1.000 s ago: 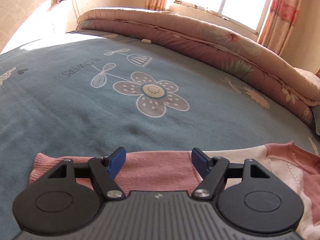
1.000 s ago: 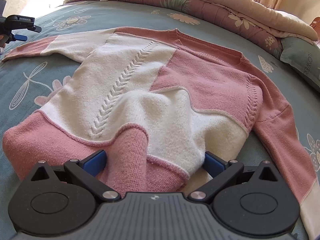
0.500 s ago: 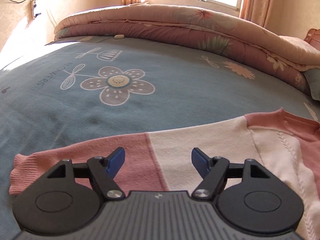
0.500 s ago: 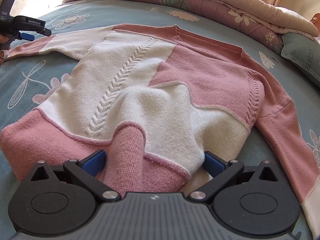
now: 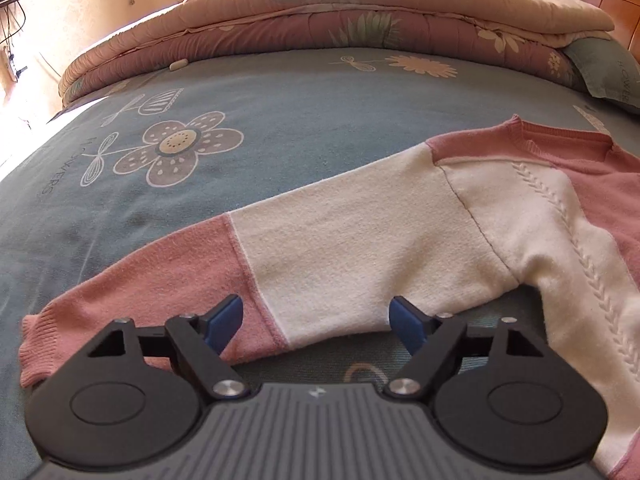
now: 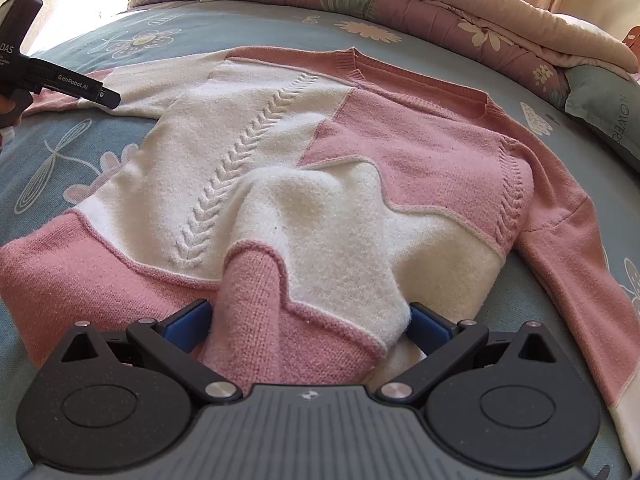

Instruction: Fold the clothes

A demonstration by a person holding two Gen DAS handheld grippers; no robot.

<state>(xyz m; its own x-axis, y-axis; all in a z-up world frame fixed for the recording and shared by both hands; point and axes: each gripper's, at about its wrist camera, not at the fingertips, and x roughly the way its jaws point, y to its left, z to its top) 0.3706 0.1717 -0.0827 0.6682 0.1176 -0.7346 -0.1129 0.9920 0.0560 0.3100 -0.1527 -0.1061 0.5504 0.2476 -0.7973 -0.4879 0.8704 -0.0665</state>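
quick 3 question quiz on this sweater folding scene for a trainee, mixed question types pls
1. True or false: the right tool has a bunched part of the sweater's hem between its fingers.
2. Multiple choice: the left tool is over which part of the sweater? A) the neckline B) a sleeve C) the hem
3. Fill in: the big flower on the bedsheet lies beyond the sleeve, toward the folded ____.

Key: 1 true; 2 B; 3 quilt.
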